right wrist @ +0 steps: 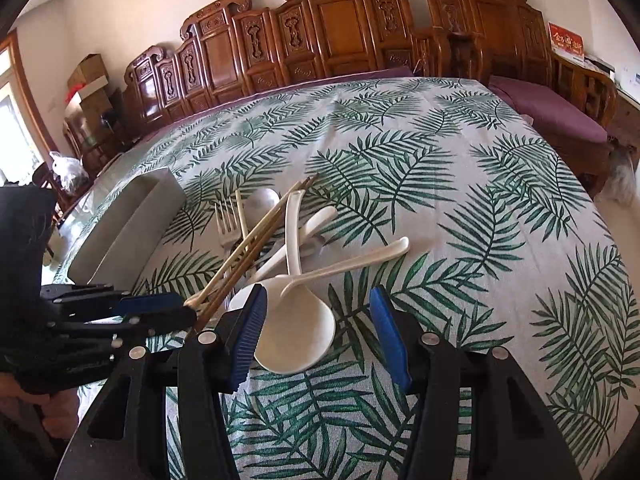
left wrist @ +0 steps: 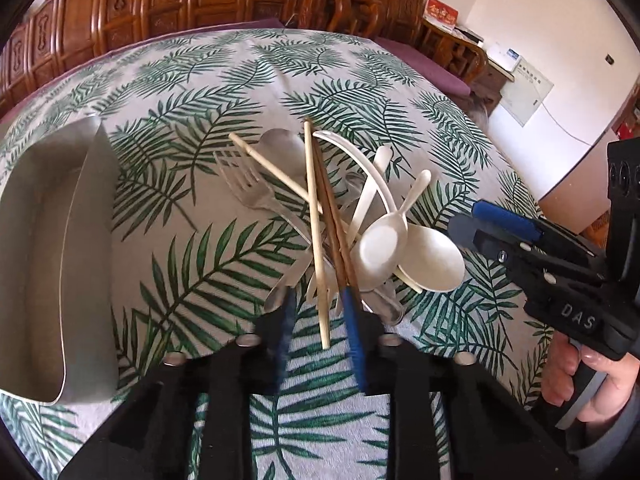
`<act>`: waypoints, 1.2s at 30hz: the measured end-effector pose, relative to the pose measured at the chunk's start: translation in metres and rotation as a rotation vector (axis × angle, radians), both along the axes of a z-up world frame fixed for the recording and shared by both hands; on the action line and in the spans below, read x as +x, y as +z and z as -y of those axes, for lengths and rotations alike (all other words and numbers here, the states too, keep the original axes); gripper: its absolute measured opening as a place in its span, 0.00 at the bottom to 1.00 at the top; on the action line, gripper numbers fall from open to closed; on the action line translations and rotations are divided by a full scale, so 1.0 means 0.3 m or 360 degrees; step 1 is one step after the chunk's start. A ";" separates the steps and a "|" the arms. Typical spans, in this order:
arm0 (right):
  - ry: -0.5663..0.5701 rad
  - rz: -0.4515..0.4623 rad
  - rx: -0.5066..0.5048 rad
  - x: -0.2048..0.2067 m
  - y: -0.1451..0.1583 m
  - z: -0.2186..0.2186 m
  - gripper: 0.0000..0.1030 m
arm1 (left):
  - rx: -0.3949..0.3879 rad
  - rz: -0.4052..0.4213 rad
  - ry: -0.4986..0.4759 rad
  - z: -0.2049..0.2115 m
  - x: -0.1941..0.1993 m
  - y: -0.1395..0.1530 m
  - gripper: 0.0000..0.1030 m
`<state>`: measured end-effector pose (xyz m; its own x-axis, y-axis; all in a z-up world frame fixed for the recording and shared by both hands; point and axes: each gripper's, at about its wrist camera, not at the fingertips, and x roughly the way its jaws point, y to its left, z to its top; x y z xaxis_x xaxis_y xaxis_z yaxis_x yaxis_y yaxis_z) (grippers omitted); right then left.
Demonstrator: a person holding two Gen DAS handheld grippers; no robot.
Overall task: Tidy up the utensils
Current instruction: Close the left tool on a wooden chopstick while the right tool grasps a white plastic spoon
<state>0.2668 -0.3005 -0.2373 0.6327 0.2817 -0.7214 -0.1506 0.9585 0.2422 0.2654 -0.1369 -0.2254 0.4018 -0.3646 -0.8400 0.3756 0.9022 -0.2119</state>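
Note:
A pile of utensils lies mid-table: cream spoons (left wrist: pixel 430 258) (right wrist: pixel 296 328), a clear plastic fork (left wrist: pixel 244 184) (right wrist: pixel 227 220), pale chopsticks (left wrist: pixel 316 232) (right wrist: pixel 240 256) and brown chopsticks (left wrist: pixel 334 240). My left gripper (left wrist: pixel 320 308) is open, its fingertips on either side of the near ends of the chopsticks. In the right wrist view it (right wrist: pixel 188 314) comes in from the left at the chopstick ends. My right gripper (right wrist: pixel 318 332) is open, its fingers astride the big cream spoon's bowl. In the left wrist view it (left wrist: pixel 468 228) hovers right of the spoons.
A long metal tray (left wrist: pixel 52 248) (right wrist: pixel 132 220) stands on the table left of the pile. The table has a leaf-print cloth (right wrist: pixel 460 208). Carved wooden benches (right wrist: pixel 340 28) with purple cushions line the far side.

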 end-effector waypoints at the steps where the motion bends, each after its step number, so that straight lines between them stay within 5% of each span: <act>1: 0.0000 -0.0007 0.0002 -0.001 -0.001 0.001 0.55 | -0.0003 0.0000 0.0003 0.001 0.002 0.002 0.08; 15: -0.0003 -0.0125 0.0041 0.047 -0.017 -0.072 0.54 | -0.0051 0.0174 -0.0018 -0.070 -0.075 0.095 0.03; 29: -0.0077 -0.0222 -0.0112 0.150 -0.067 -0.163 0.54 | -0.0149 0.0207 0.0020 -0.154 -0.090 0.150 0.02; 36: -0.0089 -0.0253 -0.0111 0.148 -0.070 -0.160 0.37 | -0.0166 0.0236 0.0028 -0.173 -0.100 0.171 0.02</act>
<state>0.3113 -0.2524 -0.2582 0.5224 0.1954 -0.8300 -0.0620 0.9795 0.1916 0.2356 -0.0849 -0.1742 0.5255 -0.4384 -0.7291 0.3940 0.8850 -0.2482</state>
